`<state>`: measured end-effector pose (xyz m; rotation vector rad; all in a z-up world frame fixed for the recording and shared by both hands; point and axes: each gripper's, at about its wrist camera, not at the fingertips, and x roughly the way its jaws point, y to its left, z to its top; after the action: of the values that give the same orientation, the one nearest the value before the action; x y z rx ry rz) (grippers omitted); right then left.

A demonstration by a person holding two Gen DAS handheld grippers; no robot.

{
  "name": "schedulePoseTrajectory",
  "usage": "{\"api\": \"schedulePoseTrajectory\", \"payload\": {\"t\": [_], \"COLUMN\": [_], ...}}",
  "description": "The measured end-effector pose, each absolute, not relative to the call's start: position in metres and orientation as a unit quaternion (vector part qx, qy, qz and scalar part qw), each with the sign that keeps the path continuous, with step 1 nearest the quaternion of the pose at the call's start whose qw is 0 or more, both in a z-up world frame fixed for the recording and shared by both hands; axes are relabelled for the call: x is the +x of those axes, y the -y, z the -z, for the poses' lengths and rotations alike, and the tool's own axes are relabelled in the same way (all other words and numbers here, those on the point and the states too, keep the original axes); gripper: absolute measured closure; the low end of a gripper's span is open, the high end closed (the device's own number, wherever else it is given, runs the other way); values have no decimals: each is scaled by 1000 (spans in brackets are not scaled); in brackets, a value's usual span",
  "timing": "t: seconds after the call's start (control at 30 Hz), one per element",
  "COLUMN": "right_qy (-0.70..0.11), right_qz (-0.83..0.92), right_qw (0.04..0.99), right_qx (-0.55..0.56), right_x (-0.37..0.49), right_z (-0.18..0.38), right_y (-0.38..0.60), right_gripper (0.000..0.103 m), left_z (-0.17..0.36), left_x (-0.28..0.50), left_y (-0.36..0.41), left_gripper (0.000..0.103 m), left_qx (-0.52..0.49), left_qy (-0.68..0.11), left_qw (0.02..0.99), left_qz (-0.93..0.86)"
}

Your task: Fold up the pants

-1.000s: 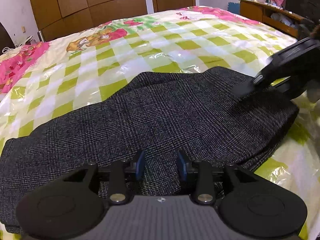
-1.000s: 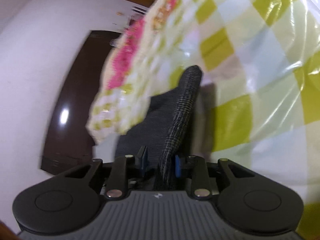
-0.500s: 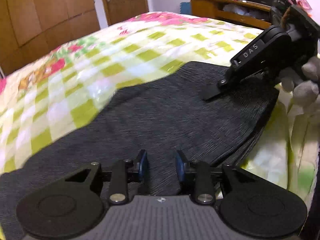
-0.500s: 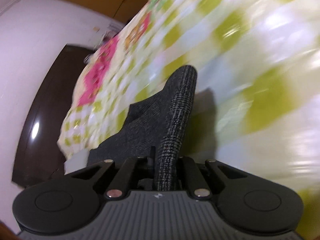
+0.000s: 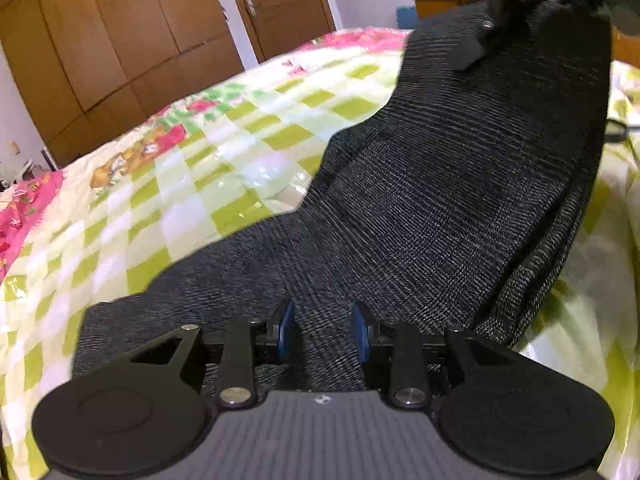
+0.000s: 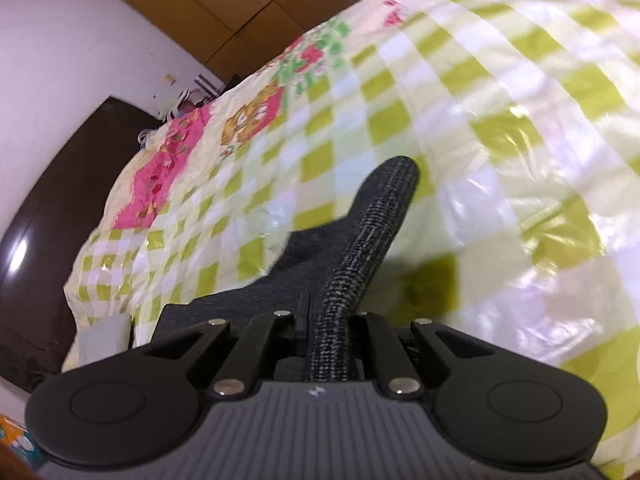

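Charcoal plaid pants (image 5: pixel 440 200) lie across the checked bedspread (image 5: pixel 180 184). Right gripper (image 6: pixel 328 336) is clamped on a raised fold; left gripper (image 5: pixel 323 332) grips bunched fabric near.

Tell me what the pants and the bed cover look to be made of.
Pants: thick woven cloth, likely wool-blend tweed, matte; a fine grey check weave shows. Bed cover: printed fabric under what looks like clear plastic film, glossy; bright crinkled glare patches show across the green checks.
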<state>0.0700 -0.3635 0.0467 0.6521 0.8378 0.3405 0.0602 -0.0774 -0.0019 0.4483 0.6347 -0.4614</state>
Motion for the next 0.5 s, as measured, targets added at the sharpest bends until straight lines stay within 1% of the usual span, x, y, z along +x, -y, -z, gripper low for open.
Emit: {"api": "schedulePoseTrajectory", "payload": {"t": [0.13, 0.2, 0.23, 0.3, 0.4, 0.5], "right_qy": [-396, -400, -404, -412, -420, -426], "right_qz": [-166, -165, -164, -159, -161, -175], "right_qw": [862, 866, 868, 870, 872, 874], "right_qx": [268, 249, 238, 218, 195, 154], "right_x": [79, 84, 86, 92, 97, 102], "right_z": [-78, -90, -95, -103, -111, -121], "right_y": [339, 328, 321, 306, 284, 247], "right_gripper": [95, 95, 95, 95, 95, 95], "left_z": [-7, -1, 6, 13, 15, 20], "left_x": [53, 54, 57, 56, 54, 48], "left_y": [49, 37, 32, 23, 15, 11], "left_gripper": [59, 59, 59, 60, 64, 64], "left_qx": [214, 212, 208, 186, 141, 124], "left_qy": [-280, -294, -315, -311, -314, -311], "left_qw": [915, 913, 906, 911, 918, 921], "left_qz": [197, 188, 192, 197, 198, 201]}}
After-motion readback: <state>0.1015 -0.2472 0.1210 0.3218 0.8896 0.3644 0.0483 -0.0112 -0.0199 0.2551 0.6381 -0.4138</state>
